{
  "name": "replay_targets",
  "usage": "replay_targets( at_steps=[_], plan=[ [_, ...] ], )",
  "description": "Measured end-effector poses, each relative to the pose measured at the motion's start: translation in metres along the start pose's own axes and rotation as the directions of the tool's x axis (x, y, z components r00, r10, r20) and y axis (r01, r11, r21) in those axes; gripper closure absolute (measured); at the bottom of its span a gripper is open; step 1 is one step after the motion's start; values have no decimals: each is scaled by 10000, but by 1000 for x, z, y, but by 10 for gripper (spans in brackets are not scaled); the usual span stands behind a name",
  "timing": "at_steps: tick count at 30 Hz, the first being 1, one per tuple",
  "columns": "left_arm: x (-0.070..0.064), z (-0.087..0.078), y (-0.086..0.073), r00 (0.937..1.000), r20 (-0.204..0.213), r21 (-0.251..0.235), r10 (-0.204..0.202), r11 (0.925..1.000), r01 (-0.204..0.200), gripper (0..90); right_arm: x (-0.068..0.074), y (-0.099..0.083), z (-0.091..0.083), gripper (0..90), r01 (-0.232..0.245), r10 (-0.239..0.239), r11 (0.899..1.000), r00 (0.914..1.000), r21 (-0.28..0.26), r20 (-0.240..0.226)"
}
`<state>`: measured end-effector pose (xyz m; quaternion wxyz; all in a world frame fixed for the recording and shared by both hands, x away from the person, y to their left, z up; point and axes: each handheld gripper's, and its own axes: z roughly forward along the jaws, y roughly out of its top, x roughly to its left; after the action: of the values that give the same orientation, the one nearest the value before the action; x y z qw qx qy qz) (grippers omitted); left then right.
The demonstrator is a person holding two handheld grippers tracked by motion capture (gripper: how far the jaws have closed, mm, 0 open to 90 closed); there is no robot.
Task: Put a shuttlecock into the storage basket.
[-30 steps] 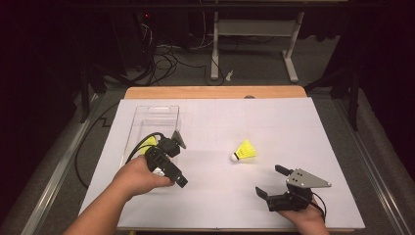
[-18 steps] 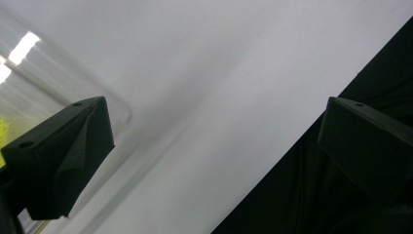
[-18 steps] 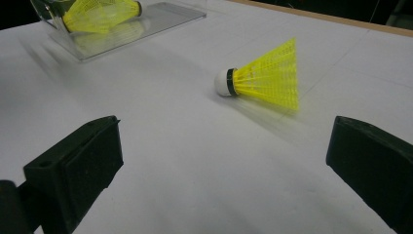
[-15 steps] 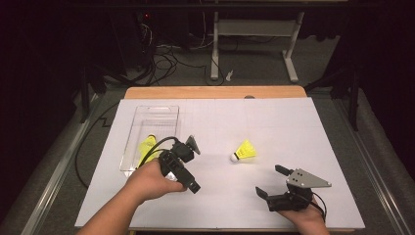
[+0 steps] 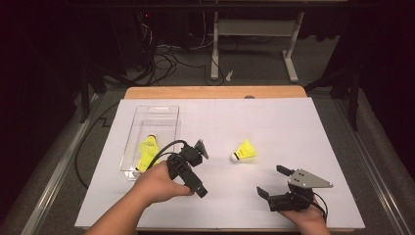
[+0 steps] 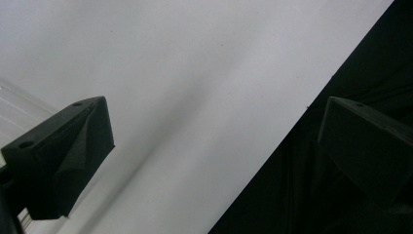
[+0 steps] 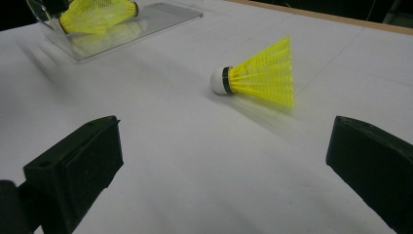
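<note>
White paper covers the bench [image 5: 313, 122]. Both tongs — left [image 5: 195, 152], right [image 5: 272, 182] — spread, empty. We should straddle the shuttlecock [image 5: 243, 152] beside the tray [image 5: 147, 122] — pinch its cork gently.

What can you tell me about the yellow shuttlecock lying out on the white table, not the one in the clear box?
The shuttlecock has a bright yellow mesh skirt that looks like plastic, a white rounded nose and a dark band between them. It lies on its side on the white table, nose toward the clear box. Nothing touches it but the table. The open right gripper sits nearer the person, apart from it.
</note>
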<state>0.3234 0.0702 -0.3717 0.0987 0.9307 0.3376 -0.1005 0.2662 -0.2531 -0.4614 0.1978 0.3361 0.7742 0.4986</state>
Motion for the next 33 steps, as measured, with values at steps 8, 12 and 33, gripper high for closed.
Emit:
replay_targets(
  at_steps=[8, 12, 33],
  plan=[
    [-3, 2, 0, 9999, -54, -13, 156, 9999, -156, 7, -2, 2, 0, 5, 4, -5, 10000, 9999, 62, 145],
    [-3, 1, -1, 9998, -45, -61, 179, 9998, -179, 7, -4, 6, 6, 6, 12, -15, 9998, 9999, 192, 154],
    [-3, 5, -2, 9996, -14, -76, 270, 9996, -270, 13, -32, 57, 39, 323, -224, 183, 9985, 9967, 508, 790]
  ],
)
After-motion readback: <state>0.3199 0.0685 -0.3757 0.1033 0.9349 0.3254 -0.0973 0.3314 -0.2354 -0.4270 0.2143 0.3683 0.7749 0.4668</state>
